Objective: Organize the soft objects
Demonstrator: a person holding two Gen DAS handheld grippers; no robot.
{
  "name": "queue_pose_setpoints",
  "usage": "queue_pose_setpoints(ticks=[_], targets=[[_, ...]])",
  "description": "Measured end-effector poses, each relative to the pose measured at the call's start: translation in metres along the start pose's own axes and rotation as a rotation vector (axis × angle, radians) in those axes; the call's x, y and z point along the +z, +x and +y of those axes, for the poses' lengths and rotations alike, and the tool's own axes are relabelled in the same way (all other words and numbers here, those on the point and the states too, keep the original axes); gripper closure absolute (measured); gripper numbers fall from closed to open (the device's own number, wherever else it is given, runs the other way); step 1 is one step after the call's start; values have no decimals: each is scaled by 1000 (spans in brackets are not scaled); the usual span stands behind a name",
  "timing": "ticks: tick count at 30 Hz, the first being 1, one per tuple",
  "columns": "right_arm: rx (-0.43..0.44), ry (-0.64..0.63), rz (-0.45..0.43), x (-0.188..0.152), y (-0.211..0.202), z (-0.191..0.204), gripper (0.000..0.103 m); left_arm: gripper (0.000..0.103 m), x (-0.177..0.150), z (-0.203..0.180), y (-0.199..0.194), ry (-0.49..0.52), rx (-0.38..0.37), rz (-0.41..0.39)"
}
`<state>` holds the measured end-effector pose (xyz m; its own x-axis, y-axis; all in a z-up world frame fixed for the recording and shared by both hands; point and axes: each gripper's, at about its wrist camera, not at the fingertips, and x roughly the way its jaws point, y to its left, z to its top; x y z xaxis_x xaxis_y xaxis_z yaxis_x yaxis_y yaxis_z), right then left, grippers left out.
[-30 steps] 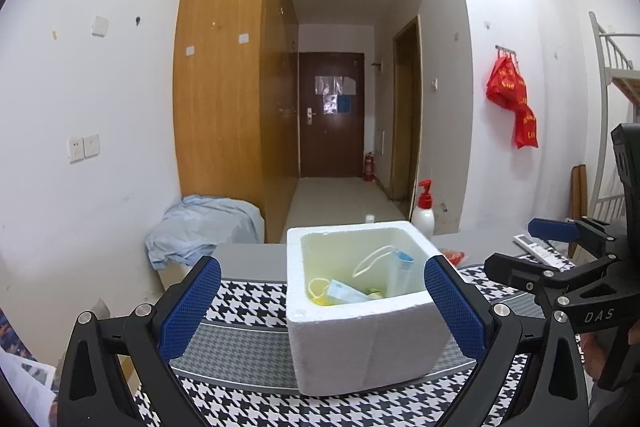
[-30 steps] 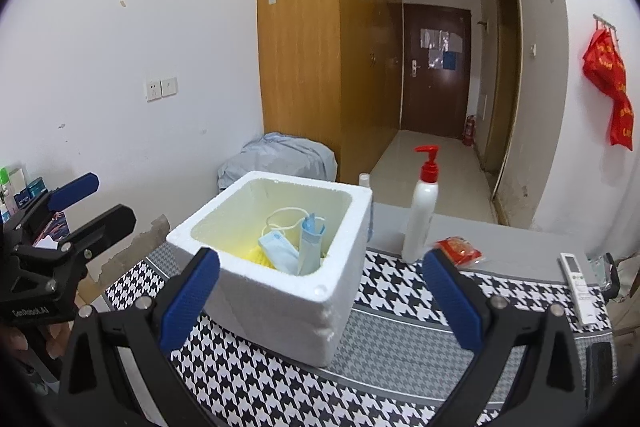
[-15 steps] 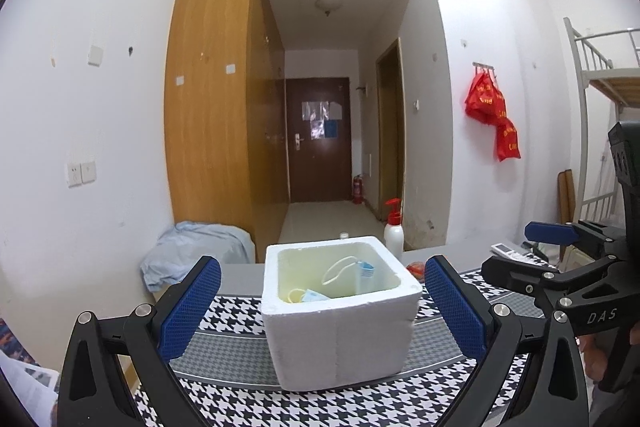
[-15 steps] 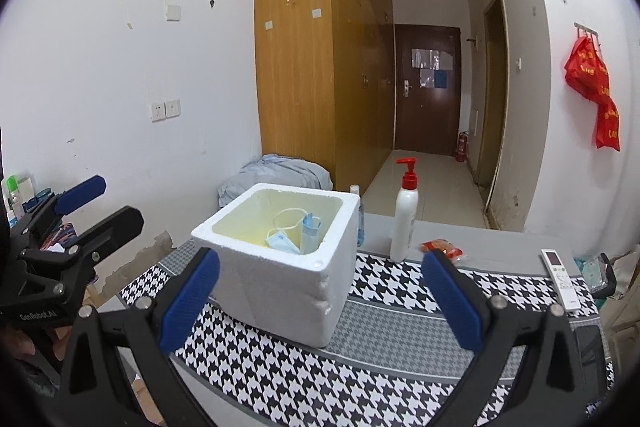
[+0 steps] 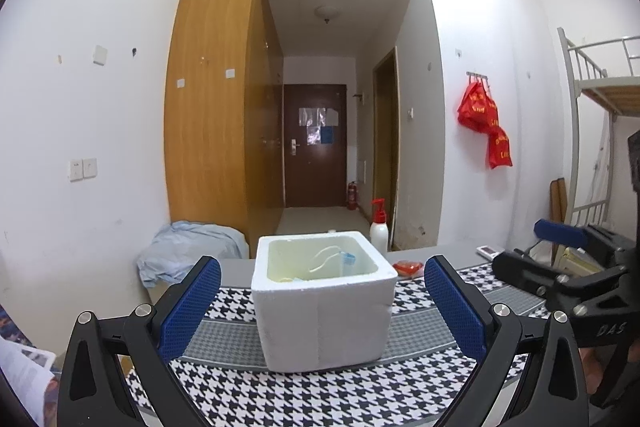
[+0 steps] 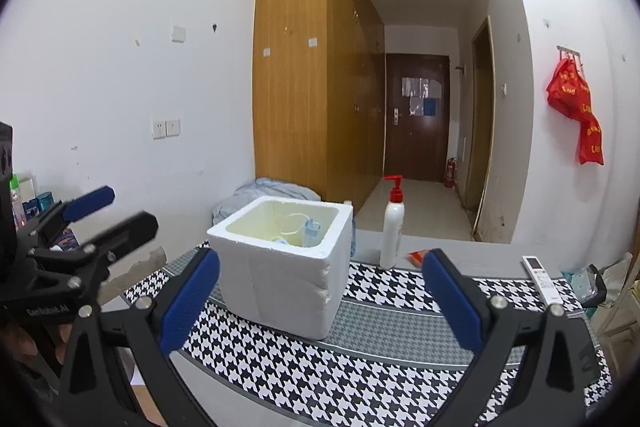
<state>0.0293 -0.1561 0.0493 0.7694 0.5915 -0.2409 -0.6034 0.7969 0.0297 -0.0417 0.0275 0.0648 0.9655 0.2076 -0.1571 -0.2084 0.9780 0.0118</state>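
The left gripper (image 5: pixel 322 301), black-framed with blue textured pads, is held level and low over the bench (image 5: pixel 424 337), its jaws spread wide and holding nothing. Straight ahead of it, framed between its two fingers, stands the white square foam box (image 5: pixel 324 319) on the black-and-white houndstooth mat (image 5: pixel 320 399); the box touches neither pad. Inside the box lie the soft things: a pale blue face mask with white ear loops (image 5: pixel 347 259) leaning toward the far right wall, and something yellowish beneath it that is too hidden to tell. The right gripper (image 6: pixel 320 301), of the same build, is also level, wide open and empty; the box sits ahead and to its left, just beyond its left finger. Ahead between its fingers stands a white pump bottle with a red top (image 6: pixel 393 227), upright behind the box, with a small red packet (image 6: pixel 418 257) lying beside it. A white remote control (image 6: pixel 540 277) lies ahead to the right of this gripper. Each gripper shows at the edge of the other's view, well apart from the box.
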Motion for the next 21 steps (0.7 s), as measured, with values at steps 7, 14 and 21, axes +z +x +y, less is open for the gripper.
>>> queue_pose_setpoints(ticks=[7, 14, 21], targets=[[-24, -21, -9, -10, -6, 5, 0, 1, -13, -2, -5, -2, -3, 1], [-22, -14, -14, -24, -8, 6, 0, 1, -24, 4, -8, -20, 8, 7], [-53, -3, -11, -40, -9, 5, 0, 1, -38, 1, -11, -30, 10, 13]])
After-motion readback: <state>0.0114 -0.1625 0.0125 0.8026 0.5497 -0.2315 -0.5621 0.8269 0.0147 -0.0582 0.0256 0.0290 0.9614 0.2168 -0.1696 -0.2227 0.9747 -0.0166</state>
